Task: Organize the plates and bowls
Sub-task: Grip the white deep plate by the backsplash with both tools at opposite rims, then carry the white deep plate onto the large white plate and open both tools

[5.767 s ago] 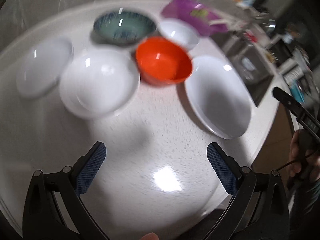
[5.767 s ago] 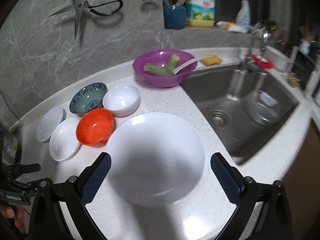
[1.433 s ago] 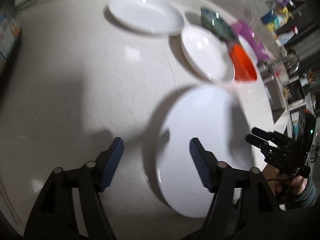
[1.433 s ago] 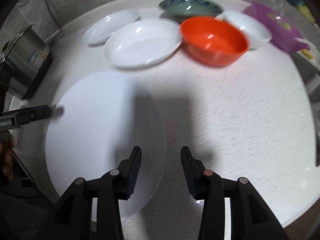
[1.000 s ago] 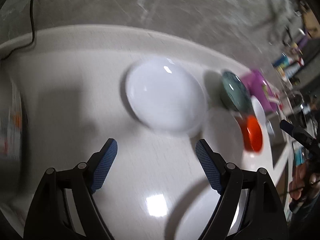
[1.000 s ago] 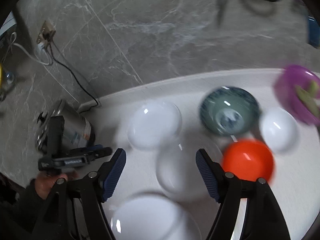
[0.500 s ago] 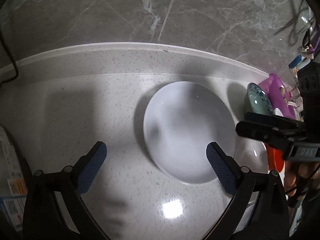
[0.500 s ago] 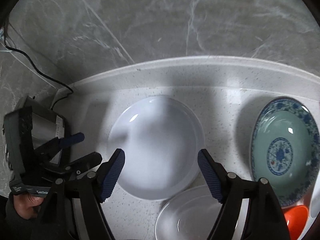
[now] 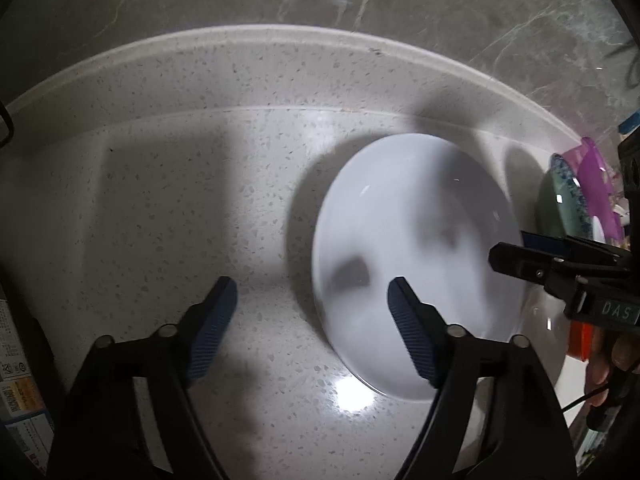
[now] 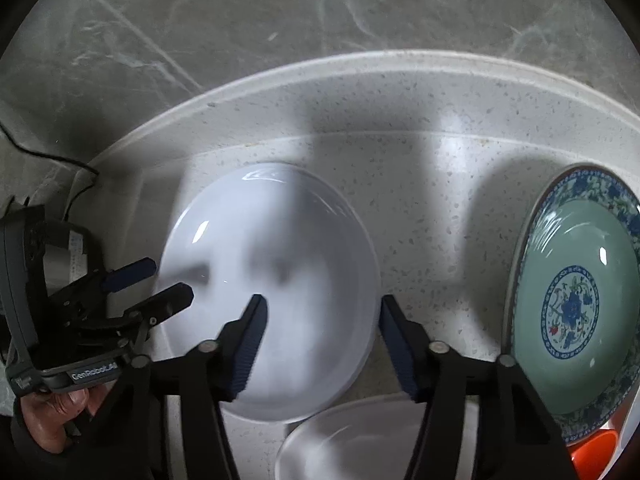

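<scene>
Both grippers — left gripper [image 9: 312, 312] and right gripper [image 10: 322, 332] — straddle opposite rims of the white plate [image 10: 272, 280], jaws half-open, on the worktop [image 9: 180, 200].

Dim, shadowed, fisheye-warped, slightly blurred

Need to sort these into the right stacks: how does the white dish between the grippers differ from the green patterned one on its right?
The white dish is plain, with no decoration; the green bowl has a blue floral rim band and a centre medallion. The right gripper straddles the white dish's right rim and the left gripper is at its left edge, while nothing touches the green bowl. Both sit upright on the speckled counter, apart from each other.
</scene>
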`<action>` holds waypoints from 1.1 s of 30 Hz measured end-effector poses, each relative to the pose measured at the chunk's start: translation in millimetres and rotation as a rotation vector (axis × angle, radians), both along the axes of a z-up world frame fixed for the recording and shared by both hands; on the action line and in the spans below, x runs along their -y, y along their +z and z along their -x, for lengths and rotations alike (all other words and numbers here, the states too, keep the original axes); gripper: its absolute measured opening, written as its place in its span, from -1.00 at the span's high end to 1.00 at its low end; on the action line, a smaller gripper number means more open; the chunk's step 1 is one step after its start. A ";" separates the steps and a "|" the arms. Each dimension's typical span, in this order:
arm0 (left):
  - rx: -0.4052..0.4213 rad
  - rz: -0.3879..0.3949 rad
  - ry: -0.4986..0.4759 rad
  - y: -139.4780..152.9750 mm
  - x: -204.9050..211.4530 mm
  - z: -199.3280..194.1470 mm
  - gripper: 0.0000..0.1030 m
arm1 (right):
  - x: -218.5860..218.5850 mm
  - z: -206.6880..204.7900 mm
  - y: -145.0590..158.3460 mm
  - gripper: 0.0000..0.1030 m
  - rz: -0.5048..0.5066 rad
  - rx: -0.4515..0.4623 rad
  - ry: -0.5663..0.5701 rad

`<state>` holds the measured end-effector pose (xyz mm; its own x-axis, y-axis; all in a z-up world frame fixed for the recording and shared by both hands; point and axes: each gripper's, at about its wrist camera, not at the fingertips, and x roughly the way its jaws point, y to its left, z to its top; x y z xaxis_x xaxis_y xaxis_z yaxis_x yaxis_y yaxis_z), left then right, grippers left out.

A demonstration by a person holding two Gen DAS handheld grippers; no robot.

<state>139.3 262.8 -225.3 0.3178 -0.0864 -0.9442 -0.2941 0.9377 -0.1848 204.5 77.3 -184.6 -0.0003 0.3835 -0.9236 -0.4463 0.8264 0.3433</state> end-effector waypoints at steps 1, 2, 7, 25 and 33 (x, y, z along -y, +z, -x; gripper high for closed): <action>-0.004 0.001 0.002 -3.0 2.2 -1.4 -0.32 | -0.1 -1.6 -2.4 0.02 0.005 -0.012 -0.010; -0.002 -0.004 0.003 -4.1 1.5 -2.4 -0.29 | -0.8 -2.7 -5.2 0.05 0.011 -0.021 -0.015; 0.008 -0.024 -0.018 -4.0 2.1 -10.7 0.02 | -9.3 -3.8 -10.4 0.17 0.027 -0.031 -0.014; 0.021 -0.027 -0.014 3.7 5.1 -2.8 0.64 | -7.8 4.0 3.6 0.73 0.040 0.030 -0.015; 0.045 -0.019 -0.034 39.0 17.8 16.3 0.64 | 13.2 16.1 31.6 0.73 0.006 0.048 -0.046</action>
